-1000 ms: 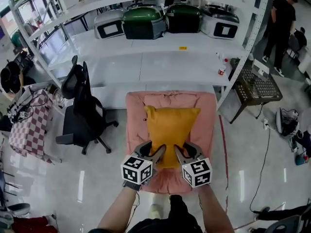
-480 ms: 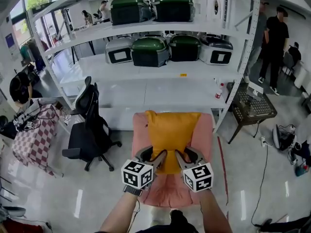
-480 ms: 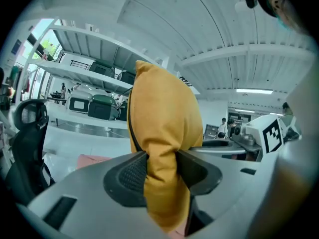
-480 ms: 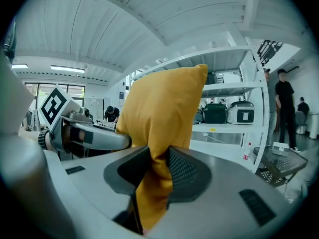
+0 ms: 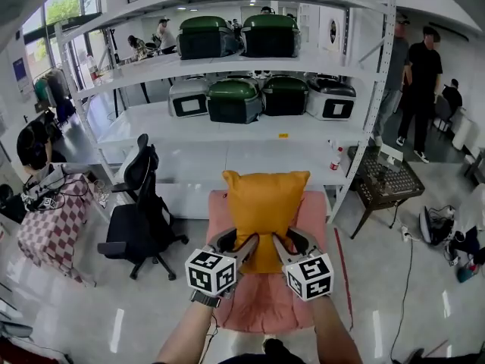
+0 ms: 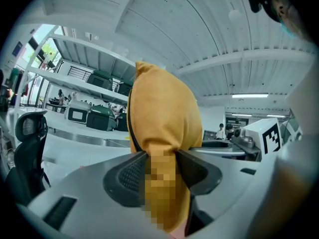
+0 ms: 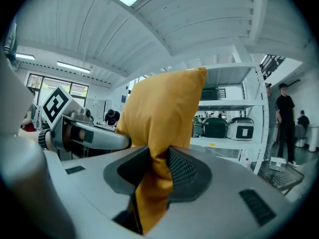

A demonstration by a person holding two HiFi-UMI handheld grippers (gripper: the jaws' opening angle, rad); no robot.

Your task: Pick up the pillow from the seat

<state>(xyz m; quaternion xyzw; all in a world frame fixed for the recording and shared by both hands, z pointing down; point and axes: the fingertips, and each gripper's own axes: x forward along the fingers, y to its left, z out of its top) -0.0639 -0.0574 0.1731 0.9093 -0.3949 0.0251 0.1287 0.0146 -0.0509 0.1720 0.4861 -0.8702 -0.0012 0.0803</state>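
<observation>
An orange-yellow pillow (image 5: 264,209) hangs upright in the air above the pink seat (image 5: 261,302). My left gripper (image 5: 246,243) is shut on the pillow's lower left edge, and my right gripper (image 5: 279,244) is shut on its lower right edge. In the left gripper view the pillow (image 6: 162,118) rises from between the dark pads (image 6: 130,173), its fabric pinched. The right gripper view shows the same pillow (image 7: 162,111) bunched between that gripper's pads (image 7: 184,171), with the left gripper (image 7: 84,131) beside it.
A black office chair (image 5: 140,203) stands left of the seat. White shelving (image 5: 250,127) with green and grey cases (image 5: 235,101) is behind it. A checked cloth table (image 5: 49,226) sits far left, a dark mesh table (image 5: 390,180) at right, and people (image 5: 417,82) stand at the back right.
Both grippers have raised the pillow off the pink seat; it stands higher and more upright against the shelving now. The view has tilted up, and both grips are unchanged.
</observation>
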